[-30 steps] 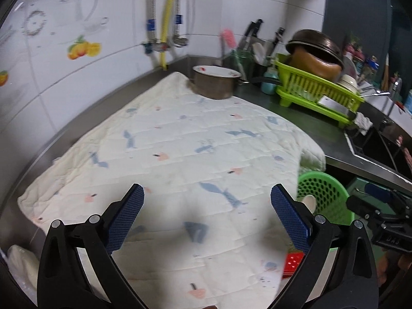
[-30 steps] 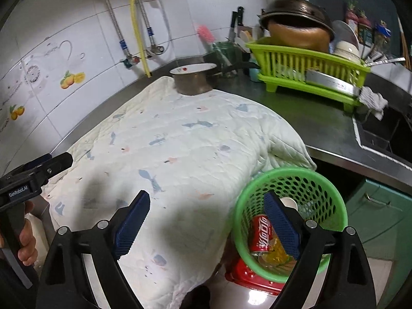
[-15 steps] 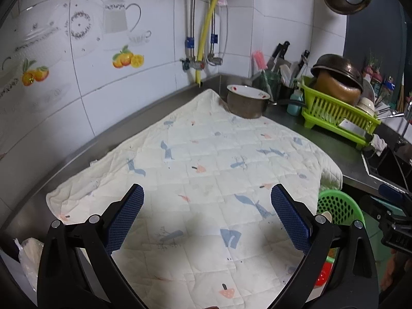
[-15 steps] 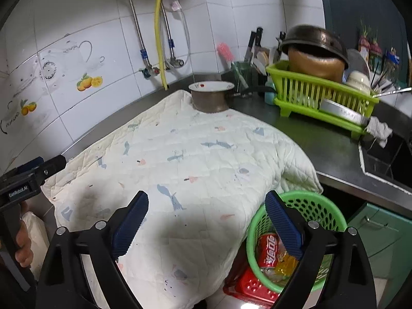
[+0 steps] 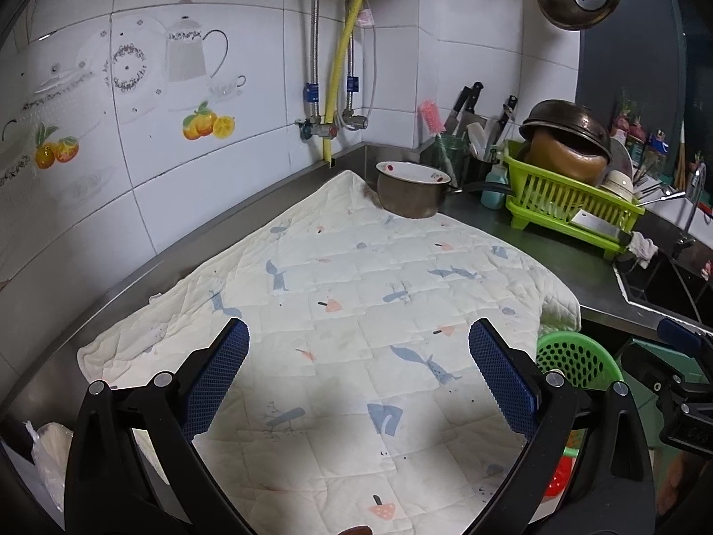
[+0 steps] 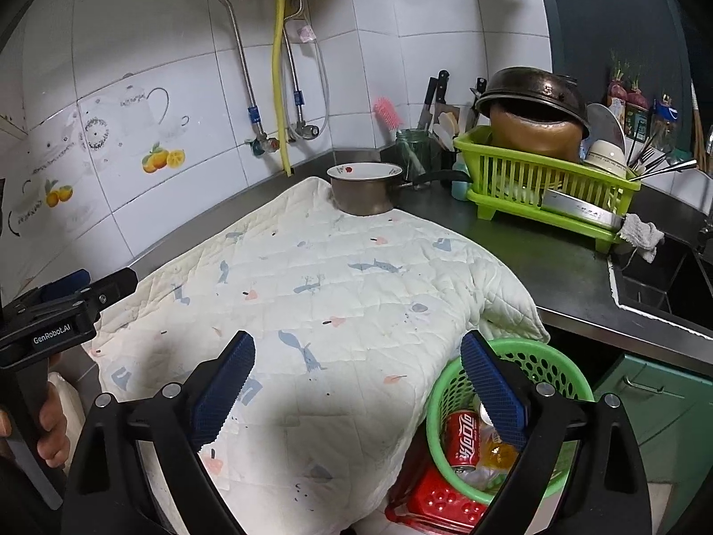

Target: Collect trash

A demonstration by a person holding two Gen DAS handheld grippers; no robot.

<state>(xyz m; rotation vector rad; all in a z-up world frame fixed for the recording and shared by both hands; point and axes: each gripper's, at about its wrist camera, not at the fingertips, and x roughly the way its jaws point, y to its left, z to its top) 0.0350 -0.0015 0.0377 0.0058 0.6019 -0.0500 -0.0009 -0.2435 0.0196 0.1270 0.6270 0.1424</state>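
Both jaws spread and empty above the quilted cloth (image 6: 338, 294) on the tabletop (image 6: 557, 258).
My right gripper (image 6: 356, 383) hangs over the cloth's near edge; one green basket (image 6: 552, 370) sits below, just beside my right-hand jaw, holding one red can (image 6: 463, 441) and crumpled wrappers, count unclear. My left gripper (image 5: 356, 374) hovers over bare cloth.

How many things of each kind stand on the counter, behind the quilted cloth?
Metal pot: 1
Green dish rack: 1
Glass jar with pink brush: 1
Teal bottle: 1
Total: 4
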